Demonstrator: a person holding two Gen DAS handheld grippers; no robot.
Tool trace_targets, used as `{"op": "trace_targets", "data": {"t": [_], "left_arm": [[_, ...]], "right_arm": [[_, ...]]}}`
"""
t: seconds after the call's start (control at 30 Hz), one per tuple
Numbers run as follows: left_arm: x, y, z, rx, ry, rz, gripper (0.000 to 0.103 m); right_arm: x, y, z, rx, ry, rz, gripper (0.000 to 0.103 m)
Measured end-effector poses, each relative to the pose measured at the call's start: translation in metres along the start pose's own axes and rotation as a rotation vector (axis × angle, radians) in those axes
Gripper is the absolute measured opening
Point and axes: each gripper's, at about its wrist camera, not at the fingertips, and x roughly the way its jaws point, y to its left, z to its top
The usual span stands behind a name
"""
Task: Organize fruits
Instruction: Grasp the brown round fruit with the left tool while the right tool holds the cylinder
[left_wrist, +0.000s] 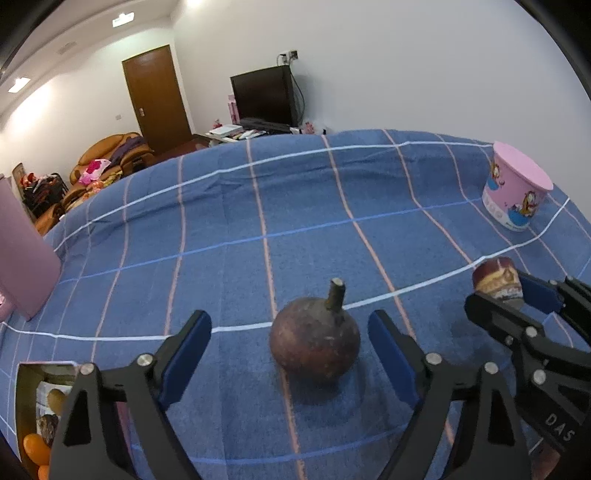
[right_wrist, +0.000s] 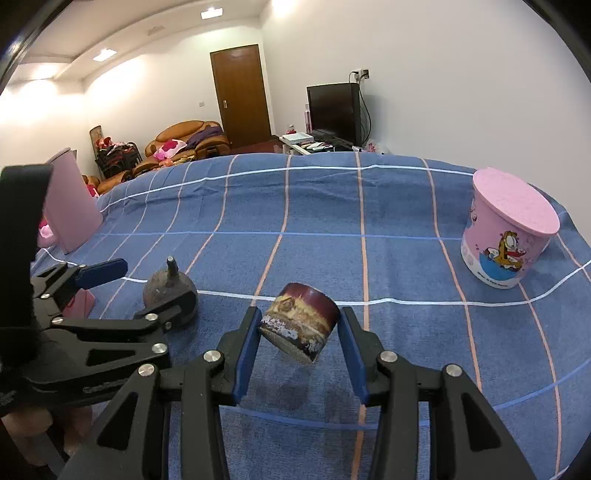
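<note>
Table cover (left_wrist: 295, 229): blue checked cloth with white and pink lines; it carries everything below and serves as the landmark.
Pink box (right_wrist: 74, 206): tall, plain, upright at the cloth's far left edge.
Pink tub (right_wrist: 506, 236): round, cartoon cat print, flat lid on, upright near the cloth's far right edge.
Open carton (left_wrist: 33, 410): at the cloth's near left corner, holding orange fruits and a printed packet; partly hidden by the left tongs.
Left tongs (left_wrist: 290, 345): black frame, blue pads, spread wide and low over the cloth's near middle; the dark fruit sits between the pads with a gap on each side, touching neither in the left wrist view.
Right tongs (right_wrist: 301, 328): same make, to the right of the left tongs, pinching the small can by its sides.
Dark fruit (left_wrist: 314, 345): round, brownish purple, stubby stem pointing up, resting on the cloth's near middle.
Small can (right_wrist: 299, 321): short, dark red with a worn printed label, tilted and lifted clear of the cloth, its shadow beneath.
</note>
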Motion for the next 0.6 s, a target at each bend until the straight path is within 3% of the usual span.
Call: {"op": "trace_targets", "data": {"t": [0.13, 0.27, 0.6], "left_arm": [[0.012, 0.002, -0.003, -0.020, 0.049, -0.043, 0.069], [0.008, 0.002, -0.005, -0.014, 0.036, -0.088, 0.053], [0.002, 0.006, -0.006, -0.038, 0.016, -0.110, 0.053]], "right_arm": [[0.002, 0.001, 0.000, -0.001, 0.006, -0.002, 0.045], [0.004, 0.004, 0.001, -0.013, 0.009, -0.010, 0.045], [0.001, 0.011, 0.000, -0.041, -0.007, -0.013, 0.045]]}}
